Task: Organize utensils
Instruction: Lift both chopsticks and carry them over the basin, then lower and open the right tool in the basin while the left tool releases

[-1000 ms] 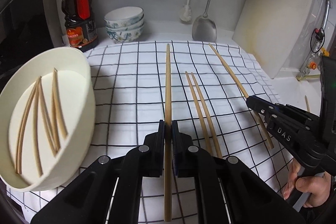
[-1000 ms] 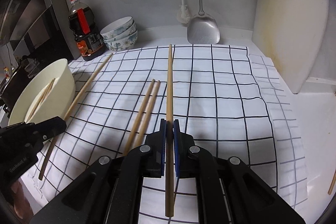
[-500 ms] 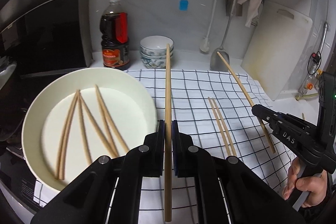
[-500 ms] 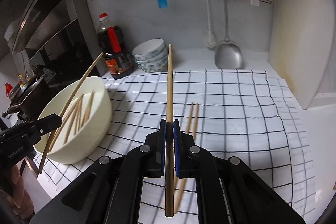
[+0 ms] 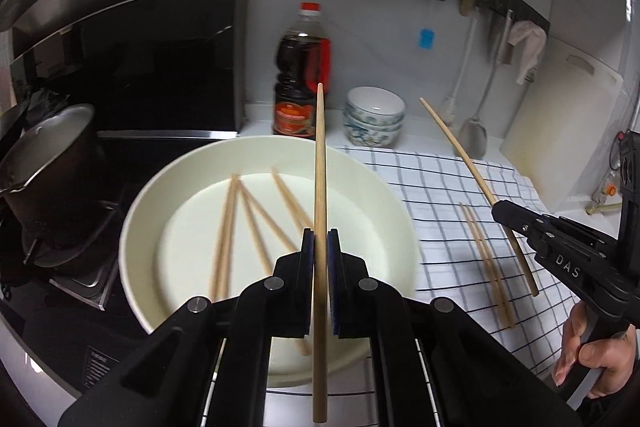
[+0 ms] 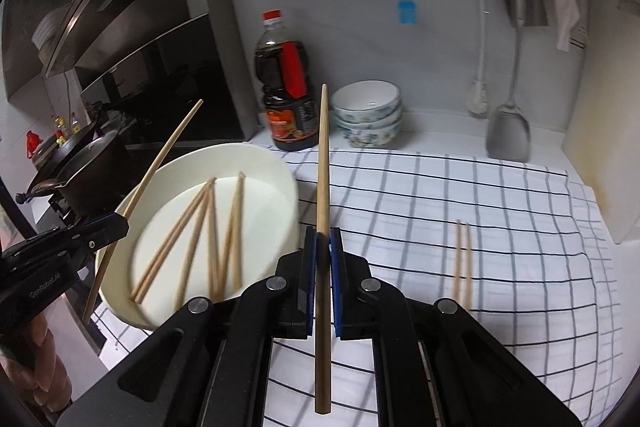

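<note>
Presently, several chopsticks (image 5: 228, 227) are lodged in the white bowl (image 5: 140, 219) at the checked cloth's (image 6: 500, 227) left edge, one more is clamped in each of the left gripper (image 5: 320, 247) and right gripper (image 6: 323, 247), and a pair (image 6: 462, 259) is left on the cloth.

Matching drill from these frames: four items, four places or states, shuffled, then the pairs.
1. left gripper
2. chopstick pair
3. white bowl
4. metal spatula

A. lying on the checked cloth
B. hanging on the back wall
C. holds several loose chopsticks
D. shut on a chopstick

Pairs: 1-D, 2-A, 3-C, 4-B
</note>
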`<action>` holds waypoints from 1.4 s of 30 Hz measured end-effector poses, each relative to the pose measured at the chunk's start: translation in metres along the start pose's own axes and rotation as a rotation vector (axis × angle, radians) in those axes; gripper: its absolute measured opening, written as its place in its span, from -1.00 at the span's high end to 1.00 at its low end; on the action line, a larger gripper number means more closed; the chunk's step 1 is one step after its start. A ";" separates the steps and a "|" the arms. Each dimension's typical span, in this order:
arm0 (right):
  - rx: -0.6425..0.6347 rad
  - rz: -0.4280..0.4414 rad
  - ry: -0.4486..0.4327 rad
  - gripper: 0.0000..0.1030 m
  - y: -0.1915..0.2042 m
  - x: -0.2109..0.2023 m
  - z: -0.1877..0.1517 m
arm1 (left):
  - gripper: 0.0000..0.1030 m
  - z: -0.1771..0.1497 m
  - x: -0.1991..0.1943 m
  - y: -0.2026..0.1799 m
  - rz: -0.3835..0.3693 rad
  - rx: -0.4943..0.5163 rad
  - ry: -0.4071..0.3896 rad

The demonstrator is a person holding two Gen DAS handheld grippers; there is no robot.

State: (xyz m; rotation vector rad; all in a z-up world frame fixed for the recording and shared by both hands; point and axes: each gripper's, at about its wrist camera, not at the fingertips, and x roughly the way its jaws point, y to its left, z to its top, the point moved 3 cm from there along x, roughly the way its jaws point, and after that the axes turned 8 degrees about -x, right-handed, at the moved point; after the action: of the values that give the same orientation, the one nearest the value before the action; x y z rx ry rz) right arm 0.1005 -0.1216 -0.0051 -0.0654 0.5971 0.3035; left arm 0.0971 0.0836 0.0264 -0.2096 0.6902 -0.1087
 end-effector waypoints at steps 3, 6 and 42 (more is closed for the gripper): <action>-0.024 0.033 0.008 0.87 0.024 0.013 0.010 | 0.86 0.003 0.002 0.026 0.031 -0.025 0.003; -0.049 0.066 0.030 0.87 0.048 0.031 0.016 | 0.86 0.006 0.009 0.048 0.056 -0.048 0.012; -0.037 0.071 0.109 0.19 0.071 0.067 0.015 | -0.68 0.000 0.025 0.090 0.130 -0.136 0.013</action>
State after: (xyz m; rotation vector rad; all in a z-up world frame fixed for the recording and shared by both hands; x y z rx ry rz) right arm 0.1403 -0.0344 -0.0282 -0.0973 0.7034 0.3813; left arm 0.1190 0.1667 -0.0093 -0.2934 0.7225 0.0617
